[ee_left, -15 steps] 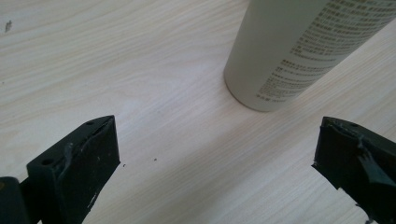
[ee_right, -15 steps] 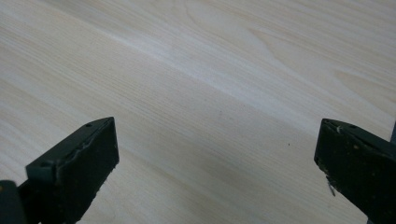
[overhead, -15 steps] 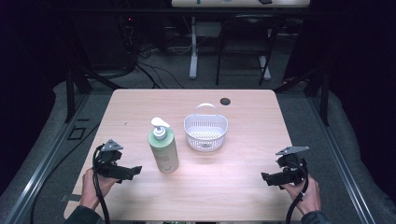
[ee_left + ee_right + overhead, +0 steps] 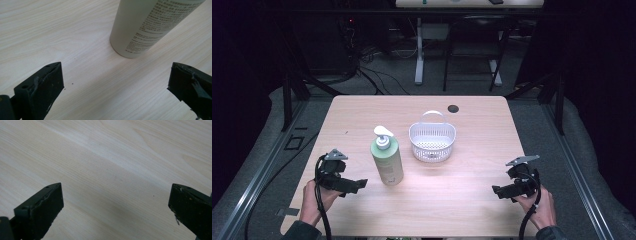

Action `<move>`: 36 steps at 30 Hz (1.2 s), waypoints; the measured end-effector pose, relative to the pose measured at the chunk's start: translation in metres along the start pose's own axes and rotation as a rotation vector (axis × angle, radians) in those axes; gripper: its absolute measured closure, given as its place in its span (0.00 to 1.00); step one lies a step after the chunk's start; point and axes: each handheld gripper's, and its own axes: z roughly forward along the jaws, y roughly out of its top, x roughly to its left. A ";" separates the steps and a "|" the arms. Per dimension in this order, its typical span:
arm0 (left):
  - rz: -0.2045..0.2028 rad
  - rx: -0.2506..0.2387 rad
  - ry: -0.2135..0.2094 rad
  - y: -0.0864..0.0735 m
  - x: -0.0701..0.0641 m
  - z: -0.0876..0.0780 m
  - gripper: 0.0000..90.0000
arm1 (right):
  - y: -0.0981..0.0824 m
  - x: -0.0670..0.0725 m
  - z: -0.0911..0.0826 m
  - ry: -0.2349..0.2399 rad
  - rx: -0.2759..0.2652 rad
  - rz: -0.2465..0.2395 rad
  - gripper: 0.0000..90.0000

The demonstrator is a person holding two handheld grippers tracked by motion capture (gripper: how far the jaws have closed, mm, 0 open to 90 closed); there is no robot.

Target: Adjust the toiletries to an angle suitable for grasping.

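Your left gripper (image 4: 357,185) sits low over the near left part of the table (image 4: 472,200), jaws spread wide with nothing between them. It points toward the bottle (image 4: 387,161), which stands upright just beside it, apart from the jaw tips. In the left gripper view the bottle's (image 4: 147,27) pale body with small printed text rises ahead and a little right of centre, its base on the wood beyond the two black jaws.

Your right gripper (image 4: 498,191) is at the near right, well apart from the bottle, jaws likewise spread and empty; the right gripper view shows bare wood grain between them.

Behind and to the right of the bottle stands a white basket (image 4: 432,141) with perforated sides and its handle up, near the table's middle. A small dark hole (image 4: 453,108) marks the far part of the tabletop. Your hands hold both grippers from the near edge.
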 end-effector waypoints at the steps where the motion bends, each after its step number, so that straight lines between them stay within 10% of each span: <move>1: 0.003 0.004 -0.004 0.001 0.000 0.000 0.00 | 0.000 0.000 0.000 0.001 0.001 -0.003 0.00; 36: 0.052 -0.065 -0.047 0.025 -0.027 -0.013 0.00 | 0.002 0.000 0.008 0.001 0.047 -0.029 0.00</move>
